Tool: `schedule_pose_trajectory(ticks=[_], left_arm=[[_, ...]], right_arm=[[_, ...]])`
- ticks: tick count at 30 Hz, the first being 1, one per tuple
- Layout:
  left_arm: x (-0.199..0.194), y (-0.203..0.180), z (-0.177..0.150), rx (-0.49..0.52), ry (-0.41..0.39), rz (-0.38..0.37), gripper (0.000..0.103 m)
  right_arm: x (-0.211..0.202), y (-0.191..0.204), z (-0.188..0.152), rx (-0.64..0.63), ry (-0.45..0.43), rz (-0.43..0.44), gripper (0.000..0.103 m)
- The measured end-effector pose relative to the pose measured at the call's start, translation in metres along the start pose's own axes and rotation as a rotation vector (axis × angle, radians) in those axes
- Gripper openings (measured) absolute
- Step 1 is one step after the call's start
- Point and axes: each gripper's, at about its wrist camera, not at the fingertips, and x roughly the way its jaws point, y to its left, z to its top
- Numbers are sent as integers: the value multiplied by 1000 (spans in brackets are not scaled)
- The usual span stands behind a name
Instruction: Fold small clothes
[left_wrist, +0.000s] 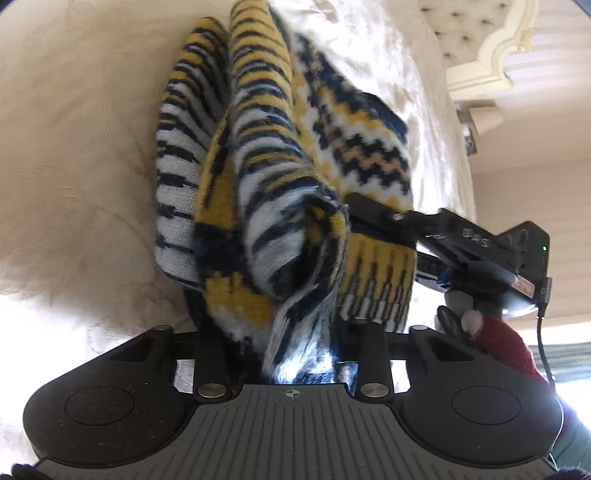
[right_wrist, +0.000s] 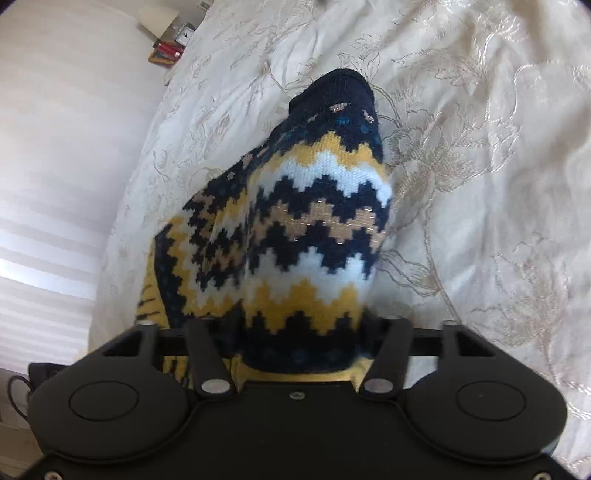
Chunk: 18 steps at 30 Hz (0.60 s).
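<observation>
A small knitted sweater (left_wrist: 266, 177) in navy, yellow and white zigzag hangs bunched over the cream bedspread (left_wrist: 74, 147). My left gripper (left_wrist: 288, 332) is shut on a gathered fold of it; the fingertips are buried in the knit. My right gripper (left_wrist: 388, 218) reaches in from the right of the left wrist view and clamps the sweater's ribbed hem. In the right wrist view the sweater (right_wrist: 306, 229) drapes over my right gripper (right_wrist: 299, 332) and hides its fingertips.
The embroidered cream bedspread (right_wrist: 461, 166) spreads out under the sweater. A tufted headboard with a carved frame (left_wrist: 491, 48) stands at the far right. A bedside table with books and a lamp (right_wrist: 170, 44) is beyond the bed's left edge.
</observation>
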Motion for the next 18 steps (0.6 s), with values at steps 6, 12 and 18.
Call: schedule_pose_trajectory(ticks=[6,12,18], left_arm=[[-8,-23,-13,40,31,-55,30],[-10,-49,-61,91,85,-97,30],[-3,-68,-134,157,175,-101,30]], right_arm=[[-24,20,-2,-8,-23,-35,49],[-55,27,-12,35,-39,-68,49],[-73,41,-29,67,-27,-119,49]])
